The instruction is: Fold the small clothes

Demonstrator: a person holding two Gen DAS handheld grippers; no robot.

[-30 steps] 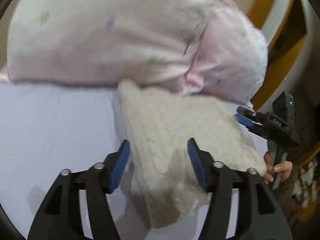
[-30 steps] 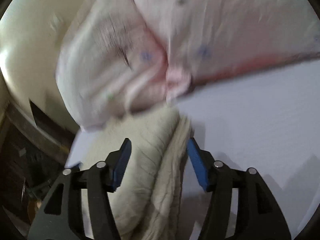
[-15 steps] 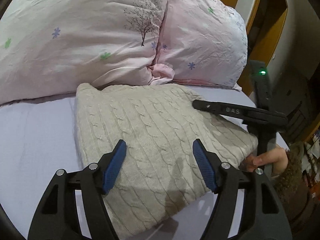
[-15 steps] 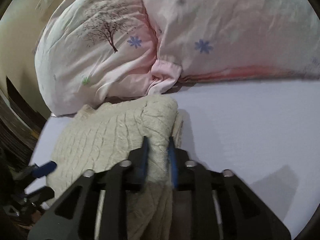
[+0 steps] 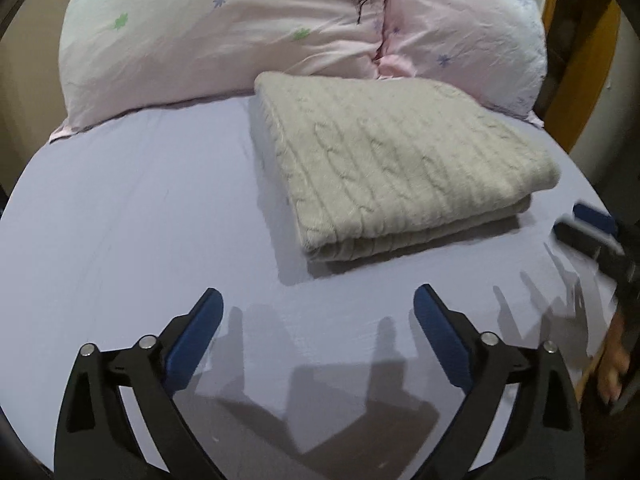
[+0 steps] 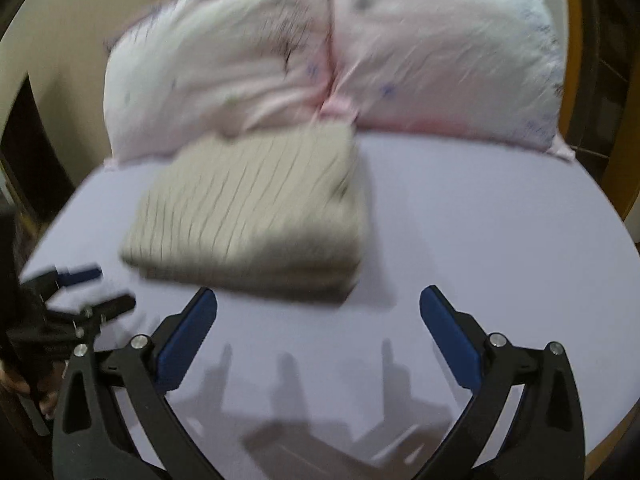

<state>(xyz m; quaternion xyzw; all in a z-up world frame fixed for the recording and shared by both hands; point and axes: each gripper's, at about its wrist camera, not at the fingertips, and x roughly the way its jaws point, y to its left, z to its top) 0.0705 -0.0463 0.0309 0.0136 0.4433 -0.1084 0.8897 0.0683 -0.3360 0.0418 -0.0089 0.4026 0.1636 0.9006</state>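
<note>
A cream cable-knit sweater lies folded in a neat rectangle on the lilac sheet, its far edge against the pillows. It also shows, blurred, in the right wrist view. My left gripper is open and empty, hovering over the sheet just short of the sweater's near edge. My right gripper is open and empty, also just short of the sweater. The right gripper shows at the right edge of the left wrist view. The left gripper shows at the left edge of the right wrist view.
Two pink flowered pillows lie along the head of the bed behind the sweater. The lilac sheet stretches flat to the left and front. A wooden bed frame rises at the right.
The right gripper let go of the sweater's edge and opened. Both grippers pulled back from the sweater, which now lies folded ahead of them.
</note>
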